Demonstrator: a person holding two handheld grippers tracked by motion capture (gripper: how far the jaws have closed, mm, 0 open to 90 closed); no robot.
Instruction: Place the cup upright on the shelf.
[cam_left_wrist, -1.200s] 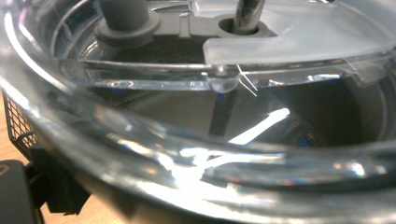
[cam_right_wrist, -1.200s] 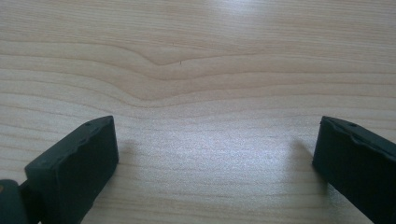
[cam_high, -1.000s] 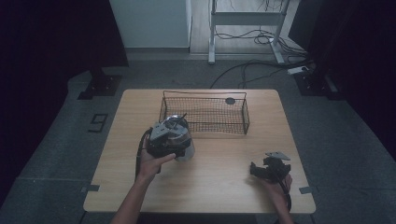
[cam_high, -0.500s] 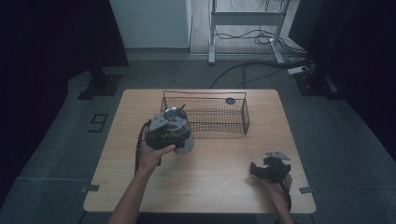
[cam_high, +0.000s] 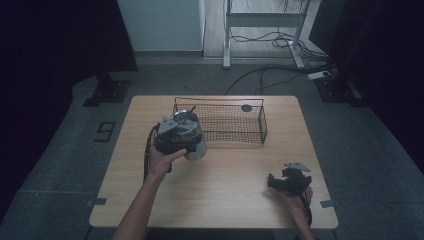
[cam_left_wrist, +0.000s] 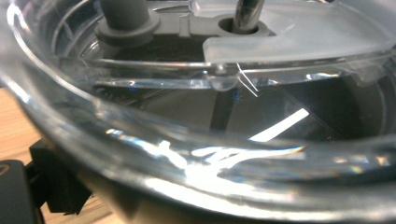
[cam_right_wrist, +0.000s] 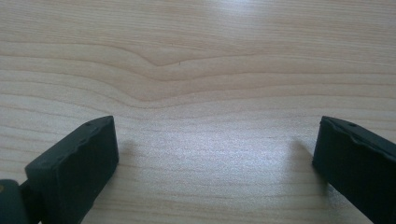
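Note:
A clear plastic container (cam_high: 196, 145) with grey fittings on top hangs over the table, just left of a black wire basket (cam_high: 252, 134). My left gripper (cam_high: 176, 134) is shut on it, and a hand holds that gripper from below. In the left gripper view the container's clear wall (cam_left_wrist: 210, 107) sits right against the lens, with one black jaw at the bottom left. My right gripper (cam_high: 274, 181) rests low at the table's front right. Its jaws stand wide apart in the right gripper view (cam_right_wrist: 217, 140), with bare wood between them.
The wooden table (cam_high: 225, 205) carries the wire basket at its far middle, with a small dark round thing (cam_high: 246, 108) at the basket's back right. Beyond the table lie dark floor, cables and a metal frame (cam_high: 260, 20).
My left gripper has carried the clear container away from the person and slightly right, closer to the basket's left end. The right gripper has stayed put.

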